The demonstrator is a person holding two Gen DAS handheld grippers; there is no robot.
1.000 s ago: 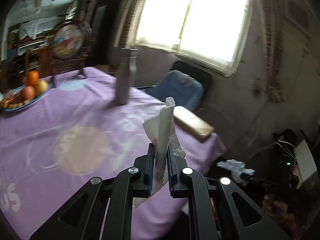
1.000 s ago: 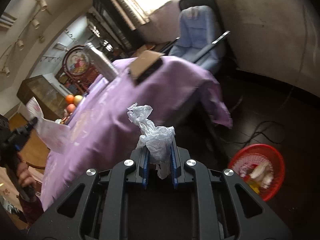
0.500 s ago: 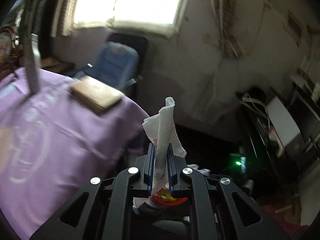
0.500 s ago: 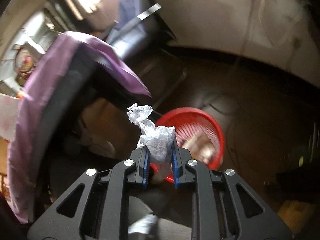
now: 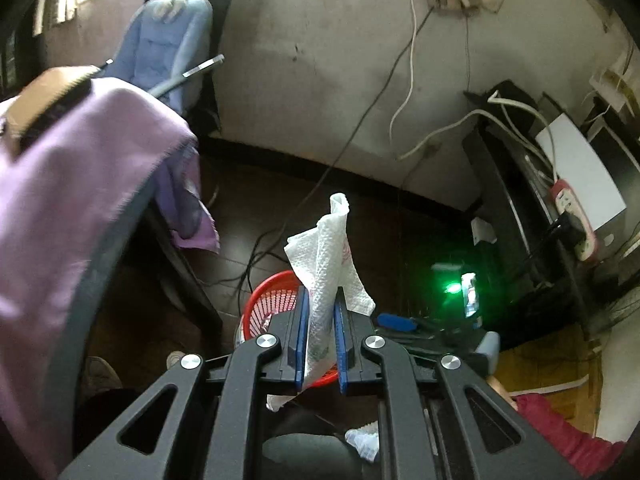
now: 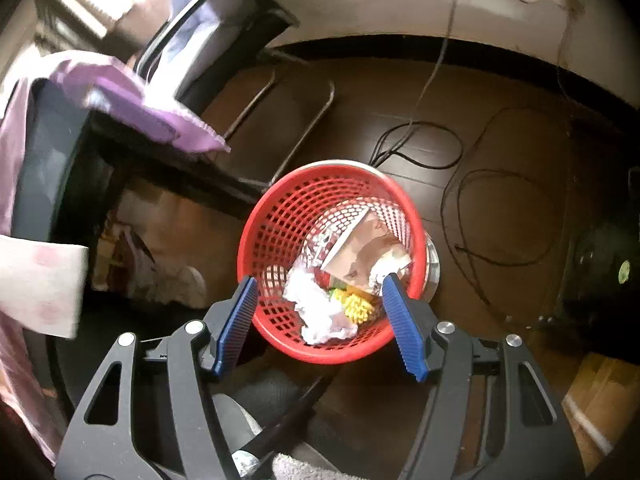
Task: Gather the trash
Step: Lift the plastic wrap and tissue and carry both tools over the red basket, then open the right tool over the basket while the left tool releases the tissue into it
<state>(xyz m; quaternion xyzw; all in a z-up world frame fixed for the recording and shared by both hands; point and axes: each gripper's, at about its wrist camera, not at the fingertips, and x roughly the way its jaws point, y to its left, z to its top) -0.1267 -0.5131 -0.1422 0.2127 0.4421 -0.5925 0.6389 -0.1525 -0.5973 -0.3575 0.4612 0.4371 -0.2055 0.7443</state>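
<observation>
My left gripper (image 5: 319, 300) is shut on a white paper towel (image 5: 326, 264) that stands up between the blue pads. Below and behind it is the red mesh basket (image 5: 269, 300) on the dark floor. In the right wrist view my right gripper (image 6: 318, 284) is open and empty, right above the red basket (image 6: 288, 216). A crumpled white plastic wrap (image 6: 320, 308) lies inside the basket on other trash, with a paper cup (image 6: 360, 248) and something yellow (image 6: 356, 308).
The table with a purple cloth (image 5: 60, 184) is at the left, with a blue-cushioned chair (image 5: 168, 48) behind it. Cables (image 6: 472, 208) run over the floor. A black stand with a power strip (image 5: 572, 216) is at the right. The chair's metal legs (image 6: 304, 120) are near the basket.
My right gripper has opened and let go of the crumpled plastic, which now lies in the basket. Both grippers swung from the table toward the floor and the basket.
</observation>
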